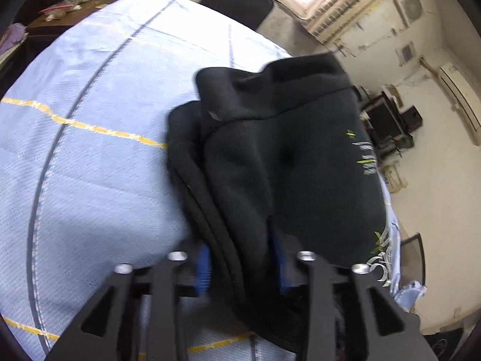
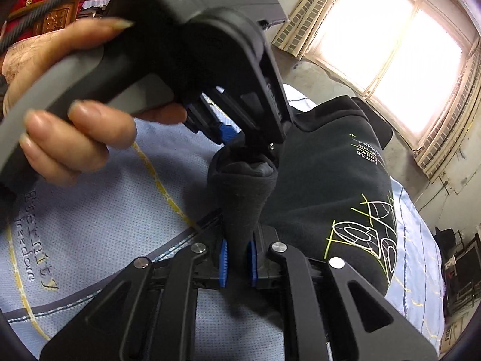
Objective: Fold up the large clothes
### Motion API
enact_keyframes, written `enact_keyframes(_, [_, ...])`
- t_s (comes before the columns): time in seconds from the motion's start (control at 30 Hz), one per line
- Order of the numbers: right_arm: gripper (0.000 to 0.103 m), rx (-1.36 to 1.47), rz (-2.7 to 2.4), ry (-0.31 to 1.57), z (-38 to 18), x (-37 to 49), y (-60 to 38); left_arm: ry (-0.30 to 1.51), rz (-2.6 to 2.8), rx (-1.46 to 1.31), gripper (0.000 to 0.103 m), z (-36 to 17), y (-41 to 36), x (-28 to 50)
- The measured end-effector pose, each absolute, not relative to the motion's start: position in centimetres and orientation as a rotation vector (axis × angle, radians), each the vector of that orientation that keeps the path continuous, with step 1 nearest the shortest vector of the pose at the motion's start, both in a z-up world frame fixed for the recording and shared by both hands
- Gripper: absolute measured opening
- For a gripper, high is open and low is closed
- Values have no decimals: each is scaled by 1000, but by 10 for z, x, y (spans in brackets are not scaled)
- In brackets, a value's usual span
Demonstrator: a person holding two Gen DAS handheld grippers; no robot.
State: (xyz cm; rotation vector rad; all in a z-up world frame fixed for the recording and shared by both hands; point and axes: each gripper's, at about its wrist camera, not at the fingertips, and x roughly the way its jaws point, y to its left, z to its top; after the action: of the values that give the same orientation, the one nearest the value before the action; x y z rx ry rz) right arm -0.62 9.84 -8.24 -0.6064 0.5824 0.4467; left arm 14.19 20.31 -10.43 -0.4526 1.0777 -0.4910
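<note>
**Black sweatshirt bunched on the bed between two claws**

The black sweatshirt [image 1: 279, 156], printed with yellow-and-white line graphics, lies folded on the light blue bedsheet [image 1: 90, 150]. The right claw [image 2: 237, 260] pinches a bunched fold of the fabric between its blue pads [image 2: 223, 261]. The left claw [image 1: 243, 266] stands spread, a thick fold lying loose between its jaws. A hand [image 2: 75, 138] grips the left claw's grey handle.
</note>
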Motion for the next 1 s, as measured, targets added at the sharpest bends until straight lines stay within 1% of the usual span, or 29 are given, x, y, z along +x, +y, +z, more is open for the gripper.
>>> enact_keyframes(0.03, [9,-599,453,583,-81,-7,96,1077,-484,-466,54,-107,204,141])
enact_keyframes(0.13, [10,-554,491,589,-73,-9,89,1079,-469,-494,54,-105,208,138])
enact_keyframes(0.17, [12,-532,512,595,-68,-10,85,1071,-451,-476,53,-101,207,135])
enact_keyframes(0.23, [21,-469,567,606,-57,-15,76,1050,-416,-432,52,-90,203,128])
enact_keyframes(0.3, [33,-405,603,589,-43,-20,59,1033,-376,-384,48,-80,199,121])
enact_keyframes(0.33, [35,-386,606,573,-38,-23,52,1025,-362,-366,44,-75,199,118])
enact_keyframes(0.37, [36,-367,608,558,-31,-26,45,1018,-346,-352,42,-69,199,114])
enact_keyframes(0.4, [36,-335,610,546,-22,-29,35,1010,-329,-342,41,-64,201,112])
enact_keyframes(0.47, [36,-277,613,538,-7,-27,17,984,-294,-314,34,-49,201,104])
enact_keyframes(0.53, [36,-197,619,530,6,-31,-2,955,-282,-295,30,-34,201,94])
enact_keyframes(0.6, [35,-124,613,529,20,-26,-20,905,-299,-289,30,-13,199,82])
enact_keyframes(0.63, [33,-90,604,528,26,-24,-28,880,-307,-285,30,-4,195,78])
enact_keyframes(0.7, [25,-20,579,527,39,-10,-48,837,-331,-263,30,14,180,72])
enact_keyframes(0.73, [23,5,568,531,42,-4,-54,824,-339,-248,30,21,168,74])
enact_keyframes(0.8, [19,56,546,547,46,10,-63,809,-350,-208,30,28,148,75])
enact_keyframes(1.0, [18,129,532,608,37,48,-63,853,-342,-172,30,3,122,96])
